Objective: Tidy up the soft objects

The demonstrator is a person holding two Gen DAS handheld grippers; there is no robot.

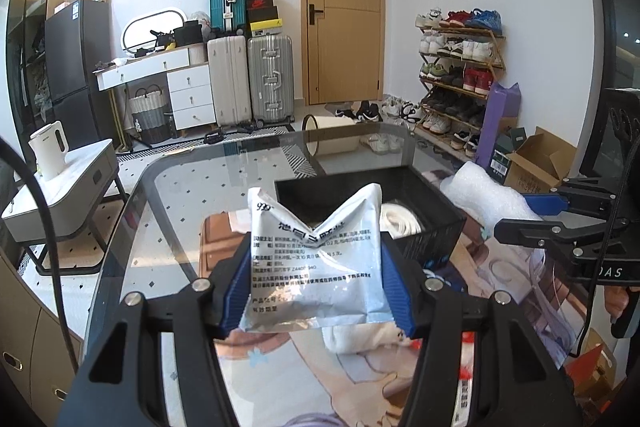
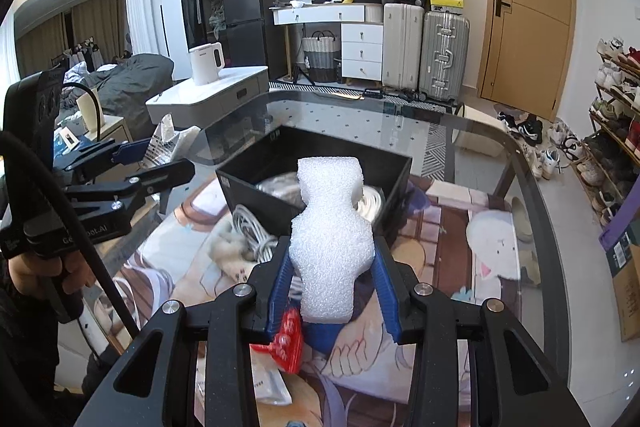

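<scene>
Your left gripper (image 1: 318,259) is pinching a white printed packet (image 1: 316,259) between its blue pads; the packet stands upright, its top edge buckled into a V. It hangs above the glass table (image 1: 180,195), just short of the black bin (image 1: 436,235), which sits ahead and slightly to the right. Inside the bin you can see a coil of white cord (image 1: 400,219). Under the packet lies a printed mat (image 1: 304,359) that covers the near part of the table.

Your right gripper (image 2: 332,263) is pinching a white foam block (image 2: 330,239), squeezed at its waist so that its upper end flares out above the fingers. The block is lifted off the table and stands in line with the near wall of the black bin (image 2: 256,195); whether it is over the bin or short of it, you cannot tell from this view. Beside the bin's near left corner a bundle of grey cable (image 2: 252,231) rests on the mat, and a red packet (image 2: 286,343) lies just below your right gripper's left finger. In the left wrist view your right gripper (image 1: 532,215) shows at the right edge with the foam block (image 1: 484,195) in its jaws.
</scene>
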